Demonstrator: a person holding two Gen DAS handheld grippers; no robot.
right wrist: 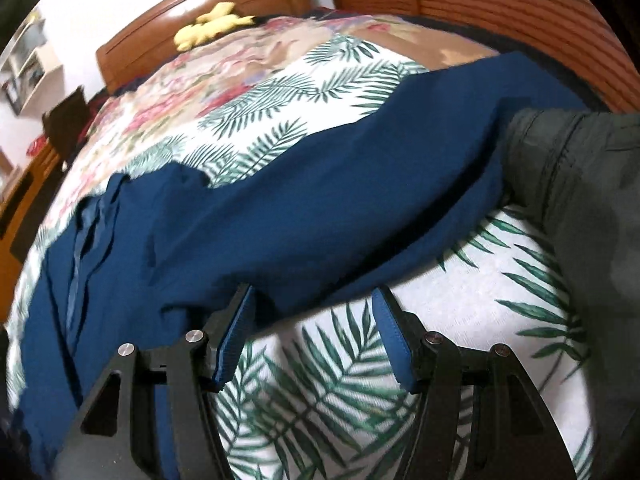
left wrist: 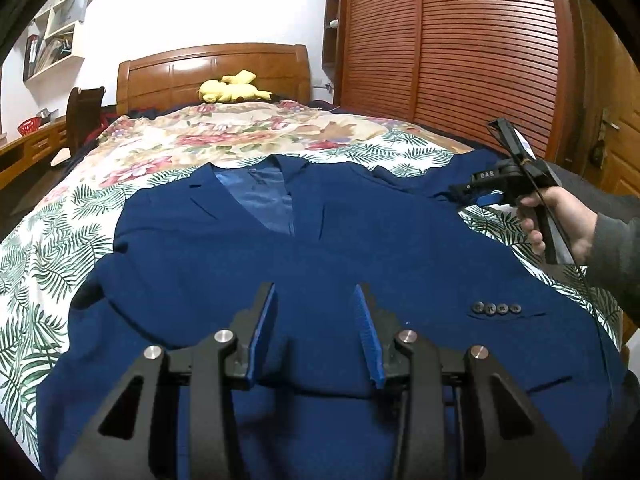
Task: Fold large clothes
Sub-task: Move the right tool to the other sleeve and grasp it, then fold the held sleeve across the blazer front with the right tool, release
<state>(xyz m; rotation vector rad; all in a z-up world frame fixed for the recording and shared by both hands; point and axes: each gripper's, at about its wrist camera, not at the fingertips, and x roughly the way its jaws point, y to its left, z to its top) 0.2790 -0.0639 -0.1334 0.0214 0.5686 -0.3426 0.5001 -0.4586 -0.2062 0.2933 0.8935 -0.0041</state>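
A home bedroom: a bed with wooden headboard, a louvred wardrobe and wall shelves

Hidden, cropped and blurred parts of the bed scene

The navy blue suit jacket runs off the bottom edge of the left wrist view, its hem hidden behind the black left gripper; in the right wrist view its far sleeve end slips behind a dark grey-green sleeve, itself cut by the right edge. The right gripper shows from the side, its fingertips too small to judge. The yellow plush toy is motion-blurred, and the clutter on the white wall shelves is too small to identify.
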